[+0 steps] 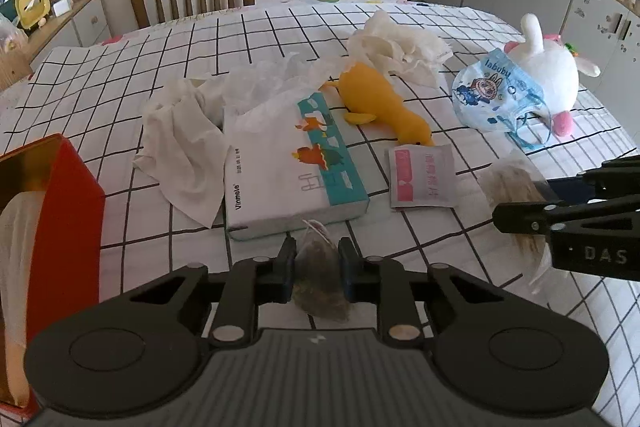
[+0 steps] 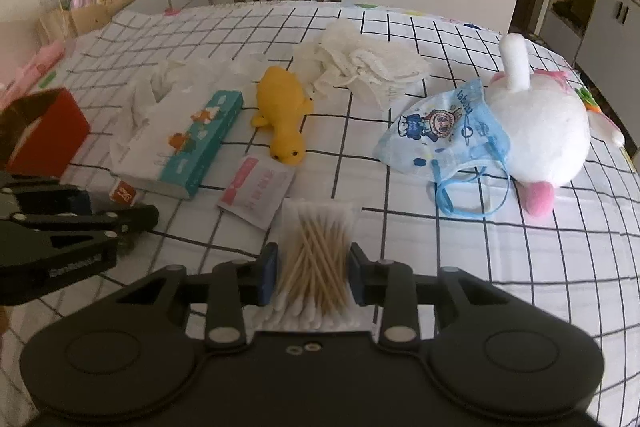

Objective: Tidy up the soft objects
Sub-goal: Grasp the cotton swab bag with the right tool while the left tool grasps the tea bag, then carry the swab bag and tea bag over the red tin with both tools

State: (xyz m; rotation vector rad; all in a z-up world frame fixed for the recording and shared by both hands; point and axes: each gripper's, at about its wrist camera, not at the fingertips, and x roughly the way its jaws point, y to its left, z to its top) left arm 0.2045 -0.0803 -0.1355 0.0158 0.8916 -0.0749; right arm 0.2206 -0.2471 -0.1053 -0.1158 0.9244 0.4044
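Left wrist view showed the left gripper [image 1: 316,267] clamped on a tea bag [image 1: 320,279] low over the table [image 1: 120,79]; right wrist view showed the right gripper [image 2: 314,273] pinching a swab pack [image 2: 316,259]. The step looked like the pick-up of both. Next, probably, a lift and carry toward the red box [image 1: 76,195], the grip kept firm.

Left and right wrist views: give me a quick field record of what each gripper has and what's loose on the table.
left gripper: jaws shut on small clear bag of dark material
right gripper: jaws shut on clear pack of wooden cotton swabs
loose: yellow plush duck, white plush rabbit, blue printed face mask, white-and-teal tissue pack
container: red box, at left
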